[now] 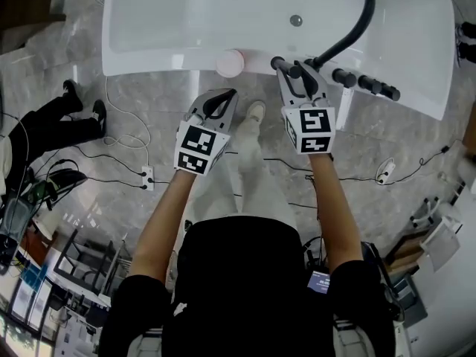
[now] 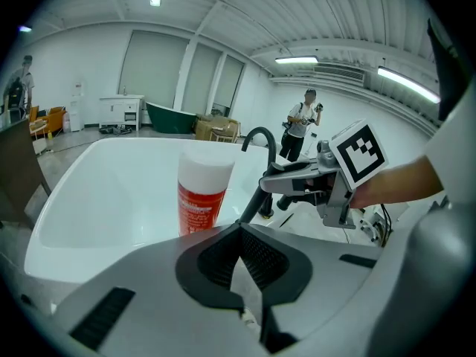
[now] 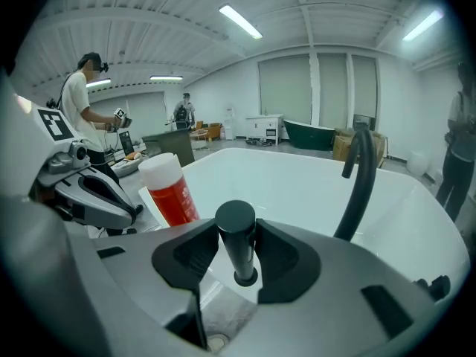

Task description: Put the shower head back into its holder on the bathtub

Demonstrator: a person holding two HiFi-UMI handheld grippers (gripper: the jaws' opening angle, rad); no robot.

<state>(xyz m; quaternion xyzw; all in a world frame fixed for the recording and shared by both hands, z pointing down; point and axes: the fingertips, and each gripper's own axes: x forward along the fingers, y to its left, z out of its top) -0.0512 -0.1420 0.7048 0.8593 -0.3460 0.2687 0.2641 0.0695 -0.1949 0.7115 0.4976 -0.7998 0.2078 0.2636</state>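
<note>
Shower head (image 3: pixel 236 233): black stick-shaped metal cylinder, upright at near rim of white glossy bathtub (image 1: pixel 149 21), beside black curved tap spout (image 1: pixel 357 21). Lower end meets a dark collar on the rim, prob. its holder; seated or not, I can't tell.
Handling, my est.: rigid, moderate wt, smooth finish so slip-prone; knocks could mark the tub enamel.
Best hold: mid-shaft, square across. Right claw (image 3: pixel 236 227) is clamped there, one pad either side of shaft.
Left claw (image 2: pixel 239 229): pads together, nothing between, hovering just short of rim near red cylindrical bottle w/ white cap (image 2: pixel 201 192).
Surface: rim narrow, glossy, likely slick.
Room: grey marbled floor (image 1: pixel 149 132) w/ loose cables; large hall, strip lights, other people in bkgd.
</note>
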